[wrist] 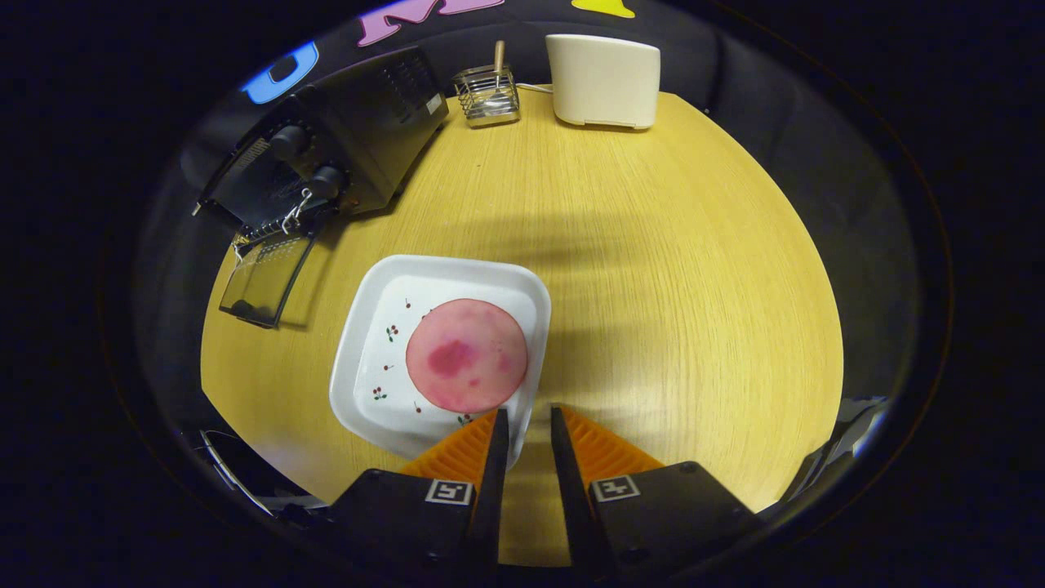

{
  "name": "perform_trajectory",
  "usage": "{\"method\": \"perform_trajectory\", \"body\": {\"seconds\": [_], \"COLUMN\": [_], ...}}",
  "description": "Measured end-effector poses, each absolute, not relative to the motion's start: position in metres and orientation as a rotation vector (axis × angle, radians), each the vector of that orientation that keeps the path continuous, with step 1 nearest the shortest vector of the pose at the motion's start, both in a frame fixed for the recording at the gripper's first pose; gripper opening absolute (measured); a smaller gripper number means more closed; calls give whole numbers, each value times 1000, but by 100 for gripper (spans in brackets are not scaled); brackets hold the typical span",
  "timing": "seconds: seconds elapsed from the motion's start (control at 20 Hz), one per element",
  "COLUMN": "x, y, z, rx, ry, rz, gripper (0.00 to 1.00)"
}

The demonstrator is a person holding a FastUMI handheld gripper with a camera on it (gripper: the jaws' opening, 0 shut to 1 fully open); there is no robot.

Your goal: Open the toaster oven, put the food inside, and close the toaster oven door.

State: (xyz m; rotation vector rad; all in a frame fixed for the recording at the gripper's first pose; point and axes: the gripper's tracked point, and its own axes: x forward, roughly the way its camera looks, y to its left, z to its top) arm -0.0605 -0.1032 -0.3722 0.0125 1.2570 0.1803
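Gripper (529,418) fingers sit close together, narrow gap, gripping nothing, over the wooden table (669,269). Just ahead-left, a ham slice (466,354) lies on a white plate (384,384). Farther left the toaster oven (343,143), door (265,279) down; a wire holder (487,96) and white box (604,79) at the back.

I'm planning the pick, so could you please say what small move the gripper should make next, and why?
Probably open wider and ease forward-left toward the ham slice. The oven door is already down, and the gripper, nearly closed and holding nothing, sits at the plate edge.

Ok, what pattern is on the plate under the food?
White plate with small red cherry sprigs, clearest in the gripper view.
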Motion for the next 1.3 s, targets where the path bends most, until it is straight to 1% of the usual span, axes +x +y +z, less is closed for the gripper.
{"method": "perform_trajectory", "body": {"seconds": [0.05,0.1,0.15,0.2,0.3,0.4,0.7,1.05,1.3], "x": [-60,-57,-54,-53,-54,-57,-64,-52,-36], "y": [-103,-104,-102,-101,-100,-101,-100,-90,-86], "z": [-373,-375,-375,-374,-377,-376,-371,-327,-290], "rx": [20,36,64,94,164,223,371,601,728], "ry": [1266,1277,1283,1291,1308,1331,1360,1268,1182], "rz": [179,175,173,178,198,210,267,326,298], "gripper": [32,27,16,15,9,6,5,5,5]}}
